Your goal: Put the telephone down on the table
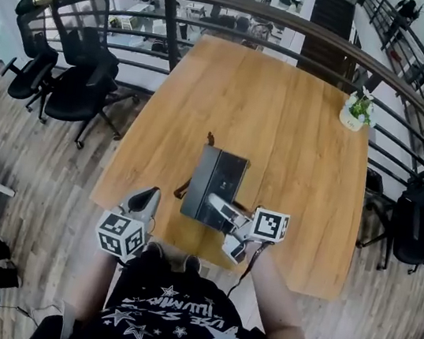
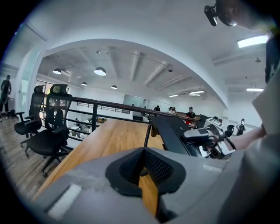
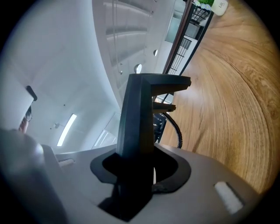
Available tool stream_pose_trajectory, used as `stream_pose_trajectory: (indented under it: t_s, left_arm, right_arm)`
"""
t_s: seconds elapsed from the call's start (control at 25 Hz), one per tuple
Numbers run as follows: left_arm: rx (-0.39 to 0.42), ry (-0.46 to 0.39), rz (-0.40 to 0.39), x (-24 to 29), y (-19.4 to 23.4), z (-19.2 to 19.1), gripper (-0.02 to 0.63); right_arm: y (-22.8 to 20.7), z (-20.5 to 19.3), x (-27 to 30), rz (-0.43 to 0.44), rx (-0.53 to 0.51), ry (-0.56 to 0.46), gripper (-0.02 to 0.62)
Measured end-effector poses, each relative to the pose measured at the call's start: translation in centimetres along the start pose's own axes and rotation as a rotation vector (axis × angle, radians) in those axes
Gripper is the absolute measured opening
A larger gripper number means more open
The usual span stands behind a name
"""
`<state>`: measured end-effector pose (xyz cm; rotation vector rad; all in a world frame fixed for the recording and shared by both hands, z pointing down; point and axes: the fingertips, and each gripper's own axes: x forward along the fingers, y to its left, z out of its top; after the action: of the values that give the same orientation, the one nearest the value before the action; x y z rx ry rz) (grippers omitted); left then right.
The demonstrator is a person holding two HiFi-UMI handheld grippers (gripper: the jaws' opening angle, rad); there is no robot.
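Observation:
The black telephone (image 1: pixel 214 179) hangs over the near part of the wooden table (image 1: pixel 297 138), with my right gripper (image 1: pixel 220 204) shut on its near edge. In the right gripper view the phone's dark body (image 3: pixel 138 118) fills the jaws and its coiled cord (image 3: pixel 176 127) hangs toward the wood. My left gripper (image 1: pixel 146 198) is at the table's near left edge, apart from the phone, its pads closed together with nothing between them. The left gripper view shows the telephone (image 2: pixel 175 133) raised at the right, held by the right gripper (image 2: pixel 205 135), and the cord (image 2: pixel 148 131) dangling.
A small potted plant (image 1: pixel 354 111) stands at the table's far right. Black office chairs (image 1: pixel 75 79) are left of the table and another chair (image 1: pixel 419 221) is on the right. A curved railing (image 1: pixel 222 7) runs behind the table's far edge.

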<state>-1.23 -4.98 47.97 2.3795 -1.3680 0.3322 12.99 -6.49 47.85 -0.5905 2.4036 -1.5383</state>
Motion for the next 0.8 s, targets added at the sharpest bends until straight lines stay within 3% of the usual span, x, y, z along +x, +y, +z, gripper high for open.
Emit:
stream_pose_trajectory:
  t_s: [0.12,0.4,0.8]
  left_arm:
    - [-0.006,-0.013,0.007,0.6,1.6,0.6,0.003]
    - [0.007,-0.021,-0.047,3.2,5.8,2.1,0.003]
    - [0.034,-0.045,-0.099,8.0,12.6,6.9,0.003]
  right_arm:
    - [-0.3,0.6,1.4,0.018,-0.018,-0.009,0.161]
    - [-1.8,1.3,4.7,-0.038,0.001,-0.035,0.161]
    - [-2.9,7.0,10.6,-0.069,-0.03,-0.09,0.161]
